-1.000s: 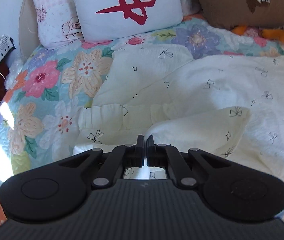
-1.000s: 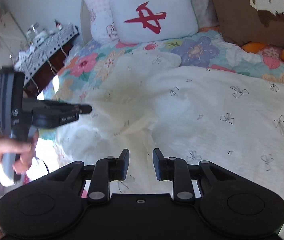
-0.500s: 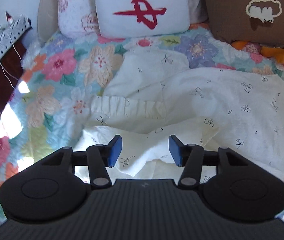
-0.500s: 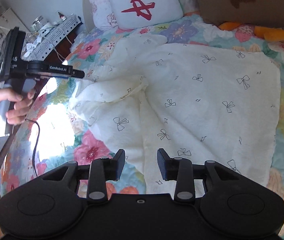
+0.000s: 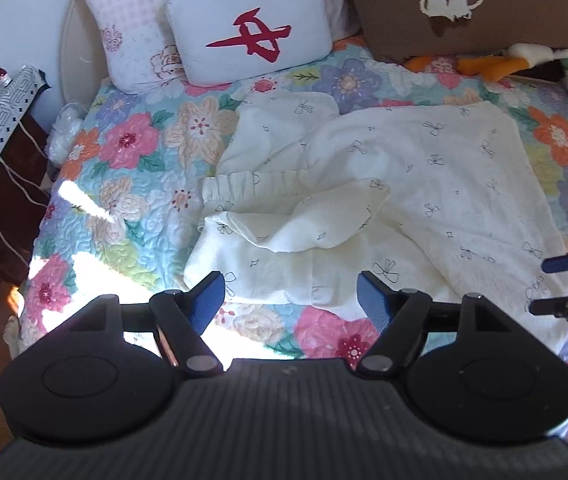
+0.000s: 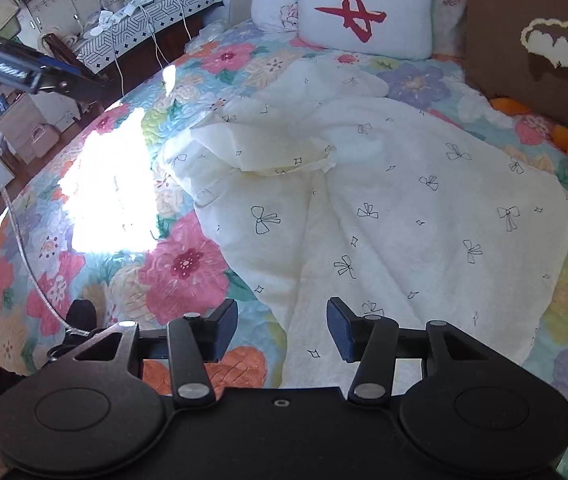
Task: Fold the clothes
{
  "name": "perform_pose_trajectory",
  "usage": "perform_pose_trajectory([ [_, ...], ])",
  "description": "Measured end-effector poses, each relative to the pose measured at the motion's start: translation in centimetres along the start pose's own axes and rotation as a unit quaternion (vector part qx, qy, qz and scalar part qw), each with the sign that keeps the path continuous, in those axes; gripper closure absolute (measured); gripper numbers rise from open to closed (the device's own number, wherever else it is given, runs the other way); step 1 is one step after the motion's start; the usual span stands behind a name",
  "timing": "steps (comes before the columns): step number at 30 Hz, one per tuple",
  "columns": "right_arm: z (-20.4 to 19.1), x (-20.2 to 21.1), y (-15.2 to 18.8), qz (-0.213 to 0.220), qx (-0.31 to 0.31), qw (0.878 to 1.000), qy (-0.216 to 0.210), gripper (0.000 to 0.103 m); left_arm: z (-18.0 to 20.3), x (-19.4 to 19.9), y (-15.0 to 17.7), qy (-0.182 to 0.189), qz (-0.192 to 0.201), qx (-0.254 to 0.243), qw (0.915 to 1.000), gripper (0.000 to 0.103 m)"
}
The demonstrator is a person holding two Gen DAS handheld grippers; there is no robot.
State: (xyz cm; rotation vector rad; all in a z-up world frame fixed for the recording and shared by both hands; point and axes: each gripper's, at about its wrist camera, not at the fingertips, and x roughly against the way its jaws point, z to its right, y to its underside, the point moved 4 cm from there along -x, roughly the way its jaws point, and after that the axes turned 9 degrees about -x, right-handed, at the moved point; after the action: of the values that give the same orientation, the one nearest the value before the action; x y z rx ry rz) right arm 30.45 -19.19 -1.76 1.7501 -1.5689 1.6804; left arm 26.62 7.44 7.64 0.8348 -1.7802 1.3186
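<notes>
A white garment (image 5: 424, 184) printed with small black bows lies spread on the flowered bedspread (image 5: 132, 168), one sleeve folded across its middle. The same garment (image 6: 384, 216) fills the middle of the right wrist view. My left gripper (image 5: 291, 300) hovers high above the garment's near edge, its jaws opening with nothing between them. My right gripper (image 6: 282, 330) hangs over the garment's near hem, its jaws also opening and empty. The right gripper's fingers (image 5: 560, 264) show at the right edge of the left wrist view. The left gripper (image 6: 72, 80) appears at the upper left of the right wrist view.
Pillows, one white with a red character (image 5: 250, 26), and a brown cushion (image 5: 464, 4) stand at the bed's head. A dark side table (image 6: 144, 12) with cables and bottles stands left of the bed. Bright sunlight falls on the bedspread's left part (image 6: 104, 192).
My left gripper went from shut to wide open, let go of the cloth and rose away from it. My right gripper opened wider and pulled back toward the garment's near hem.
</notes>
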Motion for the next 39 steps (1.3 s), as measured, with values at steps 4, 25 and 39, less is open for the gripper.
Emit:
perform_pose_trajectory([
  [4,0.6,-3.2,-0.8,-0.031,-0.036,0.999,0.022,0.048,-1.1,-3.6,1.7,0.043,0.007,0.011,0.999,0.029],
  [25,1.0,-7.0,1.9,0.007,-0.079,0.993,0.088,0.049,-0.6,-16.1,1.9,-0.001,0.156,-0.084,0.9843,0.023],
  [39,0.7,-10.7,6.2,-0.057,0.022,0.986,0.153,0.073,-0.7,-19.3,1.6,0.004,0.154,-0.086,0.9843,0.039],
])
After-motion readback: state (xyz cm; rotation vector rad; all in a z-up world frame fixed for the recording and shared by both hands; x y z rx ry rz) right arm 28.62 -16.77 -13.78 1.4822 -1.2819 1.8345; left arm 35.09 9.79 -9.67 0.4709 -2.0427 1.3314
